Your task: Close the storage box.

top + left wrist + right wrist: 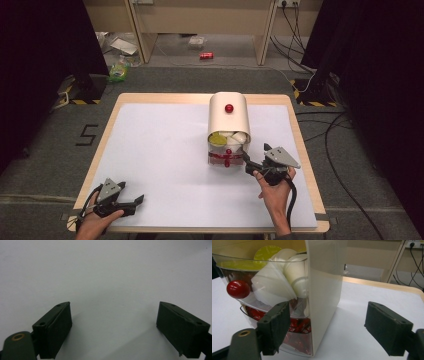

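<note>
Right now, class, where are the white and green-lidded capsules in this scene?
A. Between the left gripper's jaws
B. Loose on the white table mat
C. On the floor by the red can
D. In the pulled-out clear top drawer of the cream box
D: the capsules lie heaped in the clear top drawer that juts from the front of the cream box.

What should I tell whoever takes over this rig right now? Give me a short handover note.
Left gripper: open, nothing between its jaws, low over the white mat near the front left corner.
Right gripper: open, holding nothing, at the right front corner of the cream drawer box.
Box: the upper clear drawer with the red knob is pulled out, showing white and green capsules; red ones lie in the lower drawer.
Done: upper drawer open.
Left: probably handling the capsules or shutting the drawer.
</note>
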The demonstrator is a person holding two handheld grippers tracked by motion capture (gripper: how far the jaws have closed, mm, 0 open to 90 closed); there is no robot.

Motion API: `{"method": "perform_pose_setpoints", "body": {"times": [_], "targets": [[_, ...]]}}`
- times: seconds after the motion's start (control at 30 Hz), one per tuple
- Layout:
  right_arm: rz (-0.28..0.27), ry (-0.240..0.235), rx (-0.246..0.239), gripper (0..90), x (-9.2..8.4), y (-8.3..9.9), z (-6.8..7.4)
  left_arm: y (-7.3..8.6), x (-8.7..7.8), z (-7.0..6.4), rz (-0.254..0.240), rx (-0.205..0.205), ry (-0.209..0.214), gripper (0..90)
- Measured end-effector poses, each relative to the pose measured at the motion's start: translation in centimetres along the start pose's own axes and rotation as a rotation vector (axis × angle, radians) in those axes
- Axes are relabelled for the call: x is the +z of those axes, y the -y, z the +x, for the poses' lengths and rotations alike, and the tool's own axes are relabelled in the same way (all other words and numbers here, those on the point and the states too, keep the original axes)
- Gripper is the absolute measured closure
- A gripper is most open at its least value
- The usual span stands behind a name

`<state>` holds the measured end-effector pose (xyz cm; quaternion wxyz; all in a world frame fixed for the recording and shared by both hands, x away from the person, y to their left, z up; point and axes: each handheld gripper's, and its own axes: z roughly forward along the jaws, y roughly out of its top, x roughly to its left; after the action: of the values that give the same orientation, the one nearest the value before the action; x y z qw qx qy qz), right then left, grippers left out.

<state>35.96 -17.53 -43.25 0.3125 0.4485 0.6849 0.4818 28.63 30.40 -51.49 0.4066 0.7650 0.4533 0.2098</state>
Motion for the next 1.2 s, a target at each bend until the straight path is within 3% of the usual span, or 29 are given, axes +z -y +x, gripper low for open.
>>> {"method": "perform_pose_setpoints", "body": {"times": [0.13, 1.2], "targets": [[-0.003, -0.019, 0.006, 22.9, -0.1, 0.1, 0.0, 0.0, 0.0, 0.0, 0.0, 0.0, 0.001, 12.5], [-0.042, 0.021, 0.028, 23.2, -2.2, 0.1, -1.4, 0.0, 0.0, 0.0, -0.001, -0.002, 0.002, 12.5]]}}
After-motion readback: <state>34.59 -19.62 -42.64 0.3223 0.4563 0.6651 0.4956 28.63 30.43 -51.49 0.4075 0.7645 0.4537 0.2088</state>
